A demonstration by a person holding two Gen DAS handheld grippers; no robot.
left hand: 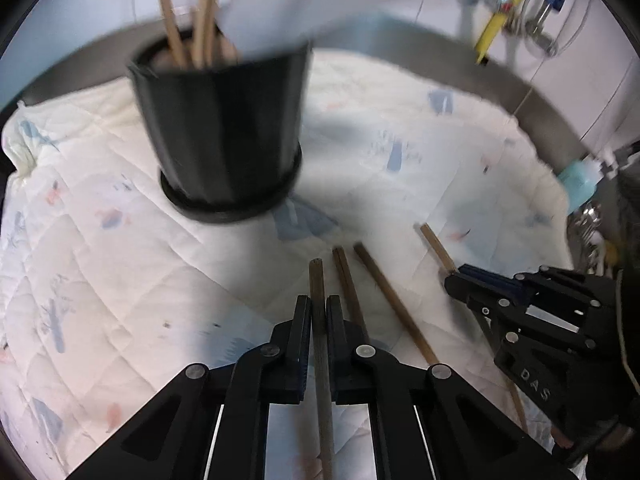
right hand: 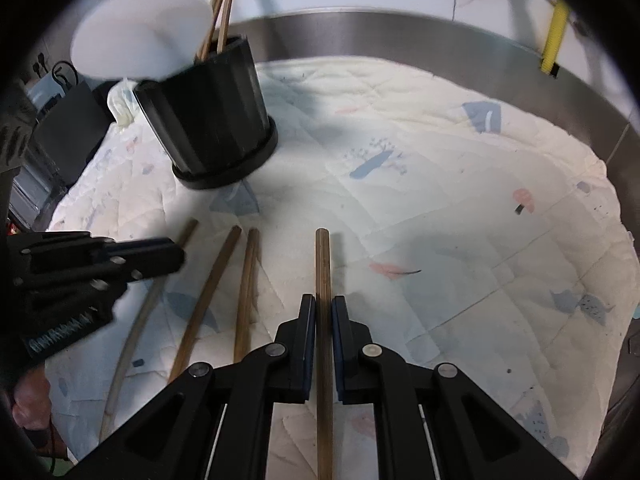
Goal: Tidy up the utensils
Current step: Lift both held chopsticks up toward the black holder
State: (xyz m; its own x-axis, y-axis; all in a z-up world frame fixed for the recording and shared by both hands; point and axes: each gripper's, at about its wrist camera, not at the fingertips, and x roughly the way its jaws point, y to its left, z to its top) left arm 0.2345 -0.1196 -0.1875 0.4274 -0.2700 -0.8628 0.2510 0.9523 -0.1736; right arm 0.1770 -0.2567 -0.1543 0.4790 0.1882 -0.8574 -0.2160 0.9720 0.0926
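Observation:
A black ribbed holder (left hand: 220, 128) (right hand: 208, 116) stands on a white quilted cloth and holds several pale wooden chopsticks and a white flat utensil. My left gripper (left hand: 319, 304) is shut on a dark wooden chopstick (left hand: 318, 320). My right gripper (right hand: 323, 304) is shut on another brown chopstick (right hand: 323, 264); it shows at the right of the left wrist view (left hand: 454, 278). Loose chopsticks lie on the cloth between the grippers (left hand: 392, 300) (right hand: 208, 292).
The cloth (right hand: 440, 200) lies on a steel counter with a raised metal rim (right hand: 400, 36) at the back. A yellow-handled tool (left hand: 500, 16) hangs at the back right. A teal bottle (left hand: 580, 184) stands at the right edge.

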